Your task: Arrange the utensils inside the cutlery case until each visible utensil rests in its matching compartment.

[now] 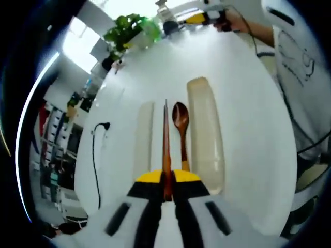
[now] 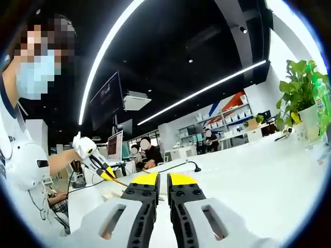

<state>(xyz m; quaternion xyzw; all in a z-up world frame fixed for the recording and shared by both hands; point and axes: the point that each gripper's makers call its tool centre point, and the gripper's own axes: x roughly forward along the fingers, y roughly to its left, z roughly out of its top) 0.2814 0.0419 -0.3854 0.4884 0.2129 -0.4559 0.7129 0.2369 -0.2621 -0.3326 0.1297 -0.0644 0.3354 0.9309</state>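
Chopsticks (image 1: 166, 150) run straight out from between my left gripper (image 1: 167, 182) fingers, clamped at their near end above the white bench (image 1: 248, 103); thin, stiff, light, likely slippery. The wooden spoon (image 1: 181, 124) and case (image 1: 205, 134) lie just right of the fingers. My right gripper (image 2: 162, 181) hangs level, fingers nearly together, holding nothing.

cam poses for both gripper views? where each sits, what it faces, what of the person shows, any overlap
Left gripper view: rides the left gripper, looks down its jaws, shut on chopsticks, at the white table, wooden spoon, cutlery case; person's hand with the right gripper at top.
Right gripper view: rides the right gripper, held level, facing across the table into the office; the person's hand holds the left gripper at left.
Shared: the table, the potted plant, each other's gripper.
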